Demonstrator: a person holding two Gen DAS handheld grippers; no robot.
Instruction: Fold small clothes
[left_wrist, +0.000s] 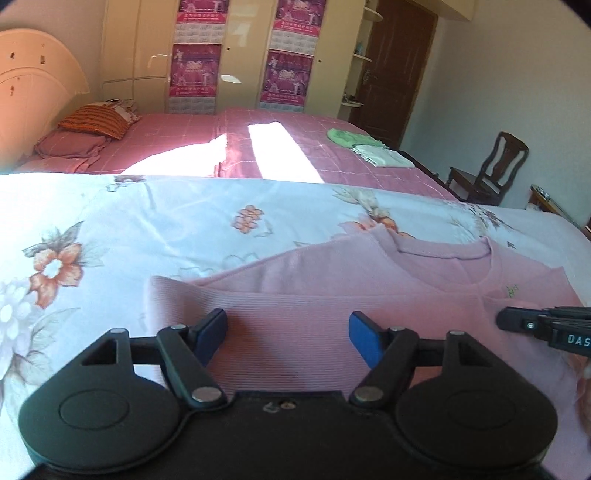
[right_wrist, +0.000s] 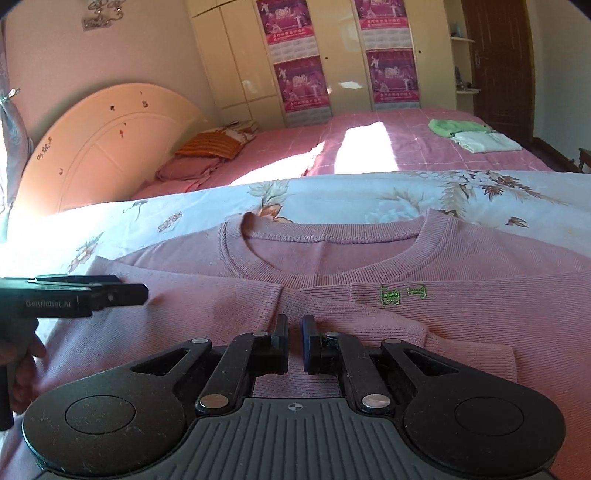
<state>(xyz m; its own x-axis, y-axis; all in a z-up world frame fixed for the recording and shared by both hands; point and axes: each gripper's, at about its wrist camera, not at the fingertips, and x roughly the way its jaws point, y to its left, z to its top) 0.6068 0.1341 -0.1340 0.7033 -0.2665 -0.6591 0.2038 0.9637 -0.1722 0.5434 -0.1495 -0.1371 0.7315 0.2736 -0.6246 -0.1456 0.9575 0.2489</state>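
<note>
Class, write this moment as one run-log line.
left gripper: open over pink sweater | right gripper: shut, empty | sleeves folded in | floral sheet beneath

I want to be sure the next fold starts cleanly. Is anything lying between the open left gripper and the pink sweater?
Nothing visible. The left gripper hangs right over the pink sweater, jaws open, bare knit between its fingers. The right gripper, shut, is off to its side above the same sweater.

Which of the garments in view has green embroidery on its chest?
The pink sweater lying on the flowered sheet near the grippers. The green garment and the white one are folded on the far bed and show no embroidery.
</note>
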